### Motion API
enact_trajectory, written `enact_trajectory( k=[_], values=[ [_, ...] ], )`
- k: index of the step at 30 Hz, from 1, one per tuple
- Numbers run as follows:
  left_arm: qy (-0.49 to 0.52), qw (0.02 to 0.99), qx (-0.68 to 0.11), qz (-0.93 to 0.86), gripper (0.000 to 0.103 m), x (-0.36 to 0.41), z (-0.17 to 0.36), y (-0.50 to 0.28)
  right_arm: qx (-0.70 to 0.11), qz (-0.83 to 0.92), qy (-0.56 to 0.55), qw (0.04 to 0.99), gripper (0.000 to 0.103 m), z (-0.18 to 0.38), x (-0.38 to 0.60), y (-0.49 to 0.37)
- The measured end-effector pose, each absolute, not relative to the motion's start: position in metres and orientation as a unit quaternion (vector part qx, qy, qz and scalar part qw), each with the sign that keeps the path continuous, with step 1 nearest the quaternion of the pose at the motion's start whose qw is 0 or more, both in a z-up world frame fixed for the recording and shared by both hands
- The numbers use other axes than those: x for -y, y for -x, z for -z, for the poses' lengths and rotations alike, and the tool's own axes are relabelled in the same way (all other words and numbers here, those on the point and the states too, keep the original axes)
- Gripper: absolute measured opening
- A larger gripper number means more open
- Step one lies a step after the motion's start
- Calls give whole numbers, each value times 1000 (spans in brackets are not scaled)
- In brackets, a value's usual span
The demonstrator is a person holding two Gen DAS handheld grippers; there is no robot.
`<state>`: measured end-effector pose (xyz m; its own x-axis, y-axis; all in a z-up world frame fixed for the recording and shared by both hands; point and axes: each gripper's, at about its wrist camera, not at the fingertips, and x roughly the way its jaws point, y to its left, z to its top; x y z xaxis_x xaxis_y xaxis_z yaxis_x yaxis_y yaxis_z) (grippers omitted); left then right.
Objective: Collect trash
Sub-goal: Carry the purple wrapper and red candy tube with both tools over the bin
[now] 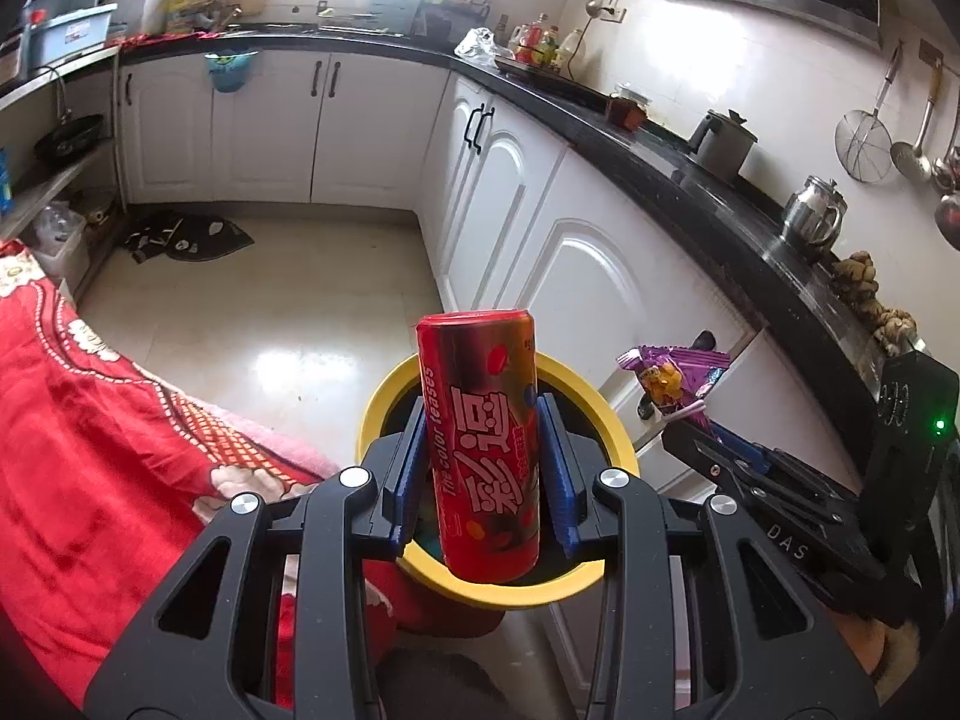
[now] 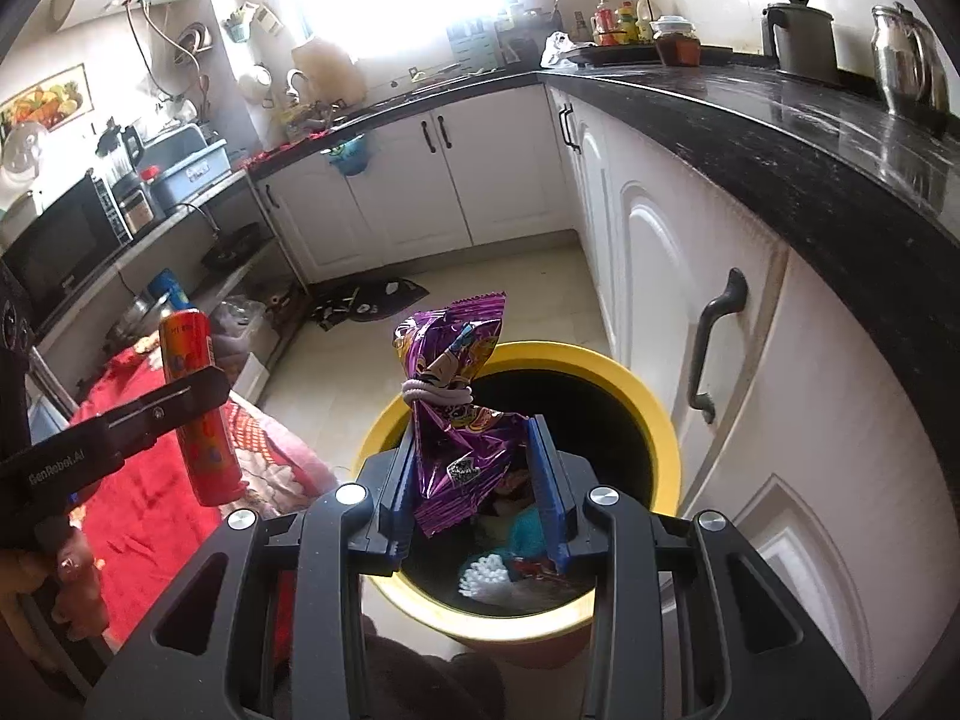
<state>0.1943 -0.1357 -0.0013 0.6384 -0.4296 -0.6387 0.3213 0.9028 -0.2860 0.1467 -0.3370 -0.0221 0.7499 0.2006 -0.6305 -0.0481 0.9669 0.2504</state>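
Black linkage arms with blue pads fill the bottom of both wrist views. Between the pads of the left gripper (image 1: 486, 468) stands a tall red cylindrical snack can with white lettering (image 1: 483, 450), upright and pinched on both sides — held above the yellow-rimmed round trash bin with a dark inside (image 1: 606, 414). The right gripper (image 2: 474, 480) pinches a crumpled purple foil snack bag (image 2: 456, 420), its neck tied with a white elastic band (image 2: 435, 391); the bag hangs over the same bin's opening, where white and teal scraps (image 2: 510, 558) already lie at the bottom.

Each gripper shows in the other's view: the bag-holder at the right edge of the left view, the can-holder at the left of the right view, with a person's hand (image 2: 57, 588) around its grip.

Beside the bin on the left lies a red patterned cloth (image 1: 90, 450). White cabinet doors with dark handles (image 2: 720, 360) run along its other side under a black stone countertop (image 2: 780, 132), which bears two metal kettles — one grey (image 2: 801, 39), one shiny (image 2: 906, 60).
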Motion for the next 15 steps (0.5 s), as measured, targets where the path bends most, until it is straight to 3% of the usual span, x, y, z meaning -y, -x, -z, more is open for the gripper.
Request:
enact_trajectory(
  k=[15],
  values=[
    [53, 896, -384, 217, 28, 151, 27, -210, -374, -49, -99, 921, 34, 47, 334, -154]
  ],
)
